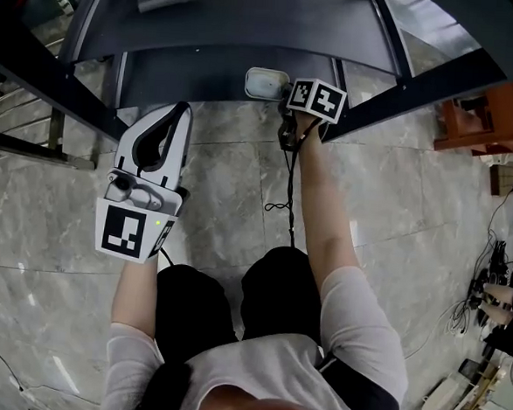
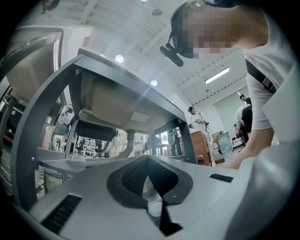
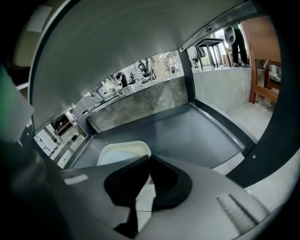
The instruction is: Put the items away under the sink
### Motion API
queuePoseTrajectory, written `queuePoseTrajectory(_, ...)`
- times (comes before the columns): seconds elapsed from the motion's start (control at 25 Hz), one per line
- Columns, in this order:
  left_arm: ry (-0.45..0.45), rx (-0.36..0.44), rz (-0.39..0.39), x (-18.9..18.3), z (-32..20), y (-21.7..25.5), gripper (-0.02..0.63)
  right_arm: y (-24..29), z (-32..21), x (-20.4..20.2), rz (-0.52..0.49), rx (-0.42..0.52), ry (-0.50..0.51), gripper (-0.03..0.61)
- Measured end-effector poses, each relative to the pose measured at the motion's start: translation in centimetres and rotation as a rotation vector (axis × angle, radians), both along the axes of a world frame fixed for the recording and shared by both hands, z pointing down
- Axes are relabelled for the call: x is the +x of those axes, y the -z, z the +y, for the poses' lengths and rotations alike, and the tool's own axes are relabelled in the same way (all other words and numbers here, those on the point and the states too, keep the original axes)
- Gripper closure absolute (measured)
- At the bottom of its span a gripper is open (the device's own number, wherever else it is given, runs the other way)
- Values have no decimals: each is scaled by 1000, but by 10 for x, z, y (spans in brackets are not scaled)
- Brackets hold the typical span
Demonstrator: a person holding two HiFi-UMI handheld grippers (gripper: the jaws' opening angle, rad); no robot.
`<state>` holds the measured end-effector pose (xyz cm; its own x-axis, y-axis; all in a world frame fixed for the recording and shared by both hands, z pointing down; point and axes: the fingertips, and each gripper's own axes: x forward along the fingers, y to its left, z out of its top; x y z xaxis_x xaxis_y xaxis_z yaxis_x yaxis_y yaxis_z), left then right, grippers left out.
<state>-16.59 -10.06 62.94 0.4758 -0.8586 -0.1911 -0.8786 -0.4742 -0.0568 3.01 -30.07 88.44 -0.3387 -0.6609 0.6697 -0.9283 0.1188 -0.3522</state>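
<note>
Under the sink [image 2: 117,96], on the dark surface [image 1: 205,65] that runs just above the stone floor [image 1: 222,197], sits a pale tub [image 1: 265,83] close to the front edge. In the head view its long axis seems to run from 9 to 3 o'clock, along that edge.

The right gripper [image 3: 148,158] is the nearer one. In the head view the tub lies at about 11 o'clock from its marker cube, just beside it. In the right gripper view the tub is straight ahead and slightly toward 10 o'clock. The jaw tips are closed together right at the tub's near rim. I cannot tell whether they touch the rim, but nothing shows between them, so the tub seems to rest on the surface by its own weight.

The left gripper [image 2: 147,158] hangs over the floor at about 8 o'clock from the tub, well apart from it. Its jaws point toward 12 o'clock, closed tip to tip with nothing in them.

The tub looks already stowed. If it needs to go deeper, the push would be toward 12 o'clock, across its short side, and the right gripper is placed for that. A push off centre could turn the tub.
</note>
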Motion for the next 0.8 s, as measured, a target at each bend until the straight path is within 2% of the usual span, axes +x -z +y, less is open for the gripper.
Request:
queuePoseTrajectory(0.4,-6,-6,21,-11,0,-5,606,-24,-14,-1,38,-35,-32,557)
queuePoseTrajectory(0.8,8,-28,37,-19,-5,-11,606,-32,-26,-3,13,-43,-59,557)
